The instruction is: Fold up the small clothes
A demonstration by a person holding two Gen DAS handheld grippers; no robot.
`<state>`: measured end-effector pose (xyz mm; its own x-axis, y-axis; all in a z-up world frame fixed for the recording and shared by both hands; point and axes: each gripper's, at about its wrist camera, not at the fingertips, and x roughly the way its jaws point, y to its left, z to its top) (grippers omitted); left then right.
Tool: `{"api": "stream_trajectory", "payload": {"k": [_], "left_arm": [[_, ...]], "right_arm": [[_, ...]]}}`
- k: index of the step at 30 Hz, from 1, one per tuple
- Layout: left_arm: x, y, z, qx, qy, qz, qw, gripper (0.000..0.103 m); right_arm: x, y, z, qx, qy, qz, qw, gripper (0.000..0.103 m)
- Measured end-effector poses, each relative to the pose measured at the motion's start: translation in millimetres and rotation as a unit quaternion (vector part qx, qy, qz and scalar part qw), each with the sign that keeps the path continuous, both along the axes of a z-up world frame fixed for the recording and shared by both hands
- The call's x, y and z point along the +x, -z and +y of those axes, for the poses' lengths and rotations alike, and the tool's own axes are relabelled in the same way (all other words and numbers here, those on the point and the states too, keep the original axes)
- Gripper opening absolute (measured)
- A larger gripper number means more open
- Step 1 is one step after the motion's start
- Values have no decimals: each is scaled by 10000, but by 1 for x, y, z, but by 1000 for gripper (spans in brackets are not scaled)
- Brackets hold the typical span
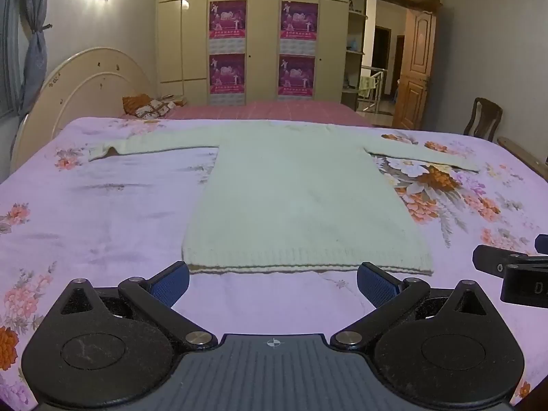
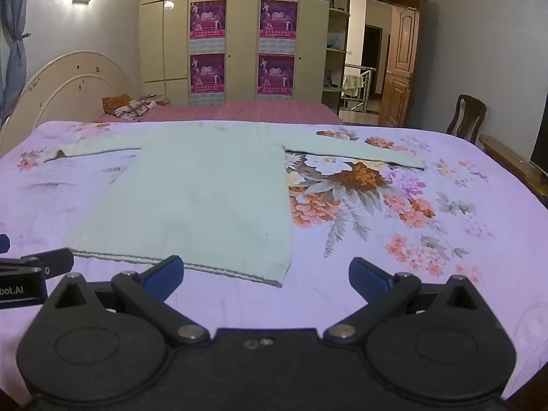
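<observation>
A pale green knit sweater (image 1: pixel 301 198) lies flat on the floral bedspread (image 1: pixel 113 212), hem toward me, both sleeves spread sideways. My left gripper (image 1: pixel 272 282) is open and empty, just short of the hem's middle. In the right wrist view the sweater (image 2: pixel 191 198) lies left of centre. My right gripper (image 2: pixel 265 275) is open and empty, its left finger (image 2: pixel 164 274) near the hem and close to the sweater's near right corner. Each gripper shows at the edge of the other's view: the right gripper (image 1: pixel 513 274) and the left gripper (image 2: pixel 27 274).
The lilac bedspread (image 2: pixel 411 239) covers a bed with a cream headboard (image 1: pixel 78 96) at left. A second pink bed (image 1: pixel 267 111) with cushions lies behind. A wardrobe (image 1: pixel 263 34), an open wooden door (image 1: pixel 414 68) and a chair (image 1: pixel 483 120) stand beyond.
</observation>
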<state>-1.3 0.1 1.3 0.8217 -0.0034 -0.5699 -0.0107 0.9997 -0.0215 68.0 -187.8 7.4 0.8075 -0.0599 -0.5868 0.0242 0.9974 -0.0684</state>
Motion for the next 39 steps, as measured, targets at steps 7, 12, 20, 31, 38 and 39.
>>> {"api": "stream_trajectory", "payload": {"k": [7,12,20,31,38,39], "left_arm": [[0,-1,-1,53,-18,19,10000,103],[0,-2,0,56,-11,9,10000,103],[0,-2,2,70,13,-6,10000,103],[1,-4,4,75,7,-15,10000,103],[0,-3,3,86,-13,-27,10000,103],[1,-3,3,87,-14,-20,10000,103]], "right_arm": [[0,-1,1,8,-38,22,10000,102],[0,1,3,-15,-104,5,9999,102],[0,1,6,-11,-91,-7,10000,102],[1,0,8,-10,-90,-15,10000,102],[0,0,8,-9,-91,-12,10000,102],[0,0,8,-11,-93,-14,10000,102]]}}
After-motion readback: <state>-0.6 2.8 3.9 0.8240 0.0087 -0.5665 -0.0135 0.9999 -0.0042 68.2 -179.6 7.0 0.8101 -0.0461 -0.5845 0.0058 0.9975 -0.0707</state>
